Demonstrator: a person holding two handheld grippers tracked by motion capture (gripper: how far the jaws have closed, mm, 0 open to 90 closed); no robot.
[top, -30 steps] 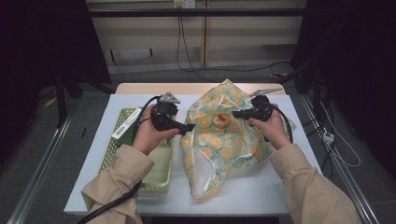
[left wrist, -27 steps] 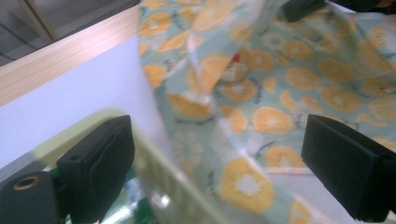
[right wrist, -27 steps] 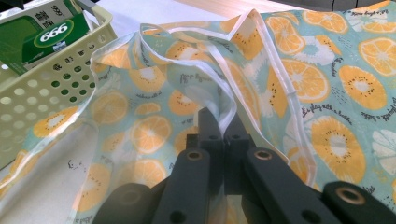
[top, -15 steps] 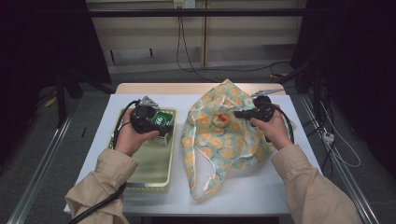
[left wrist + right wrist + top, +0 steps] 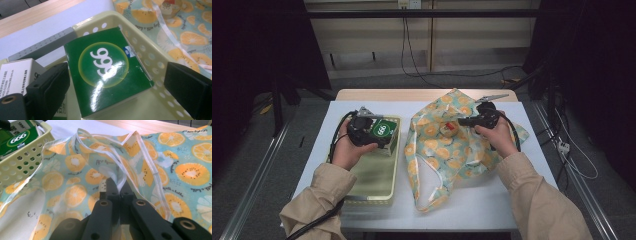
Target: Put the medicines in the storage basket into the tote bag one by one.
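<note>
High view: left gripper [image 5: 379, 134] open around green box [image 5: 384, 131] in basket [image 5: 374, 172] at desk's left edge; right gripper [image 5: 462, 121] pinched shut on bag [image 5: 447, 150] hem toward desk's right edge.

Green box [image 5: 107, 72] in basket — orange-print bag [image 5: 452, 150] pinched

Dim surroundings, lit tabletop, glare on green box [image 5: 105, 72]
</note>
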